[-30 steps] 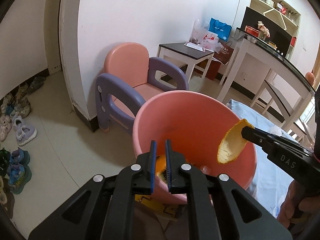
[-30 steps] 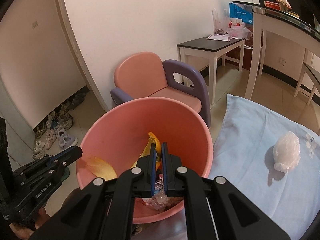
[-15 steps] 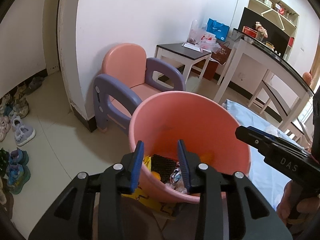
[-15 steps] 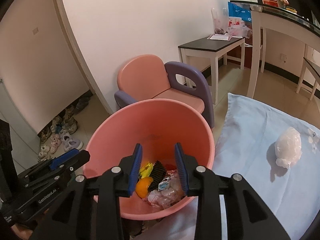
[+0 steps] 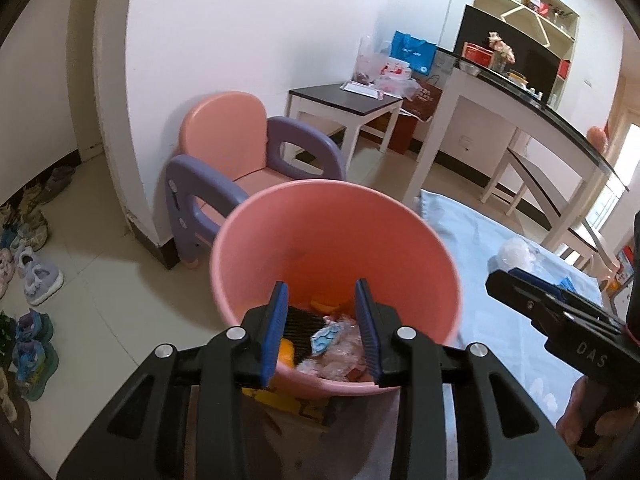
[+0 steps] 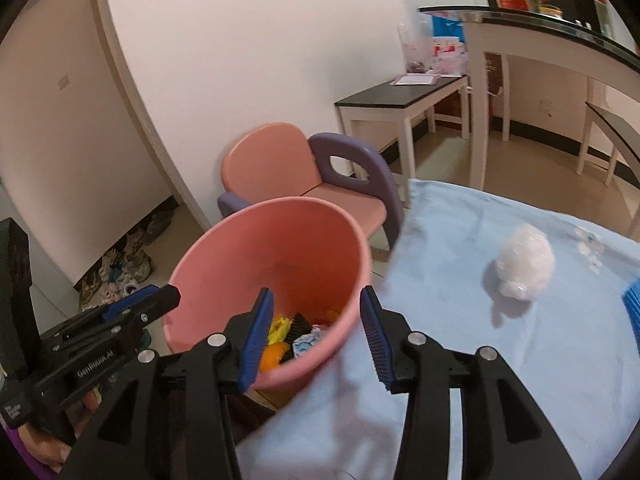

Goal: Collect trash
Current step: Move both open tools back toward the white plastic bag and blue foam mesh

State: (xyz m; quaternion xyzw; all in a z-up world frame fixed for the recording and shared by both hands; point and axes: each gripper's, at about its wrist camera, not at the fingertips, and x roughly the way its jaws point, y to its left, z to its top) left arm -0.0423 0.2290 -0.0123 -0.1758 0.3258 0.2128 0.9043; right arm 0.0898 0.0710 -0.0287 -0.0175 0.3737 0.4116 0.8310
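A pink bucket (image 5: 304, 216) stands by the blue-clothed table and holds orange peel (image 5: 326, 300), a black piece and crumpled wrappers (image 5: 336, 354). My left gripper (image 5: 322, 330) is open and empty, just above the bucket's near rim. My right gripper (image 6: 316, 338) is open and empty, over the bucket's right rim (image 6: 360, 248) and the cloth edge. A crumpled white plastic wad (image 6: 524, 266) lies on the blue cloth (image 6: 460, 240); it also shows in the left wrist view (image 5: 514, 252). The right gripper's body shows at the right of the left wrist view (image 5: 560, 320).
A pink and purple child's chair (image 5: 240, 152) stands behind the bucket. A dark-topped side table (image 5: 344, 100) and a white counter (image 5: 520, 108) stand beyond. Shoes (image 5: 36, 276) lie on the floor at left. A blue object (image 6: 632, 308) sits at the cloth's right edge.
Both grippers were shut on orange peel pieces over the bucket, then opened; the peel now lies inside. The right gripper has swung right, toward the blue cloth.
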